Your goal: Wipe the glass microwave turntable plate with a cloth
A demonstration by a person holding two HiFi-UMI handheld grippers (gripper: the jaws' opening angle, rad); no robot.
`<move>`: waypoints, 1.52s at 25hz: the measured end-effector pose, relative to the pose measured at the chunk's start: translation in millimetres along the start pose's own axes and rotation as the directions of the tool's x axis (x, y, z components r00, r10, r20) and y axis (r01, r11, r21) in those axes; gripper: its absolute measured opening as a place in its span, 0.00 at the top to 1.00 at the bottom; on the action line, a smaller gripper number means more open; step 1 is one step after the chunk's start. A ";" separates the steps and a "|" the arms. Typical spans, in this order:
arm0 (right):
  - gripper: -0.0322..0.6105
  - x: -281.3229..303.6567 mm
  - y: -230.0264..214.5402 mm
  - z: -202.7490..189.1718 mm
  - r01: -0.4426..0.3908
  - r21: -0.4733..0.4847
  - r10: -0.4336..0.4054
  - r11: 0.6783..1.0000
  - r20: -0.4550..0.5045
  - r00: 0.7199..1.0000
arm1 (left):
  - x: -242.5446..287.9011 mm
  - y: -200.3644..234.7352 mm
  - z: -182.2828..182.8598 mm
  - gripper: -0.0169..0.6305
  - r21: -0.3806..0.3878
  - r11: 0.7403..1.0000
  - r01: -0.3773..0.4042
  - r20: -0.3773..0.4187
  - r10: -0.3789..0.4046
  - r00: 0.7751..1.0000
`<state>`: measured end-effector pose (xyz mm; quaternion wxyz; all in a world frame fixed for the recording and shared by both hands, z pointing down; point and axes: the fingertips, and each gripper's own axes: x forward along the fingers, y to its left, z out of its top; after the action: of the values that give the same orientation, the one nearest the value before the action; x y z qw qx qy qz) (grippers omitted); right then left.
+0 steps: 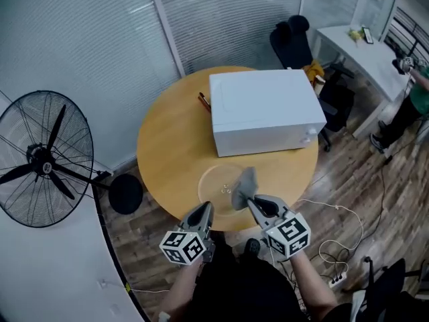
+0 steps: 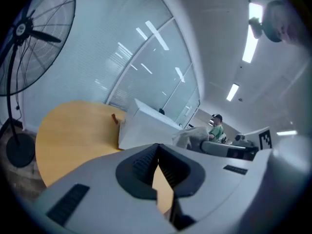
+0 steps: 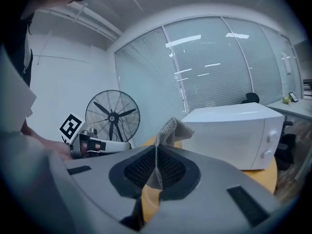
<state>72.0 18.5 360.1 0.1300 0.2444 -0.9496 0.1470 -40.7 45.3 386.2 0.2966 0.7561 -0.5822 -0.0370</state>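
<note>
- Left gripper (image 1: 205, 210): clenched shut, nothing in it.
- Right gripper (image 1: 254, 202): clamped on cloth (image 1: 244, 186), which sticks out past its tips.
- Plate (image 1: 216, 185): on table (image 1: 164, 146), just ahead of both grippers. Cloth looks clear of it, so probably no wiping right now.
- Glass is faint, can't judge cleanliness. Grippers hide its near rim.

The grey left tongs (image 1: 204, 209) hold their jaws pressed together; the grey right tongs (image 1: 252, 200), alongside, pinch a grey mesh cloth (image 1: 244, 185).
</note>
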 end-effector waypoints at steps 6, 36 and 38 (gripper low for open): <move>0.92 -39.9 -5.4 28.1 -0.024 -0.052 0.028 0.998 0.074 0.997 | -23.6 -51.0 35.1 0.98 0.171 0.985 -0.018 0.099 0.001 0.995; 0.93 -82.5 5.5 52.1 -0.095 -0.110 0.112 0.989 0.158 0.981 | -40.0 -100.7 48.5 0.98 0.334 0.939 -0.081 0.151 0.031 0.988; 0.93 -82.5 4.9 51.5 -0.095 -0.106 0.111 0.990 0.159 0.981 | -39.8 -100.6 48.0 0.98 0.338 0.938 -0.084 0.150 0.034 0.988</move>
<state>130.4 40.1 285.1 0.0551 0.1993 -0.9746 0.0862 13.7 76.4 285.8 0.1191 0.7738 -0.6218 0.0201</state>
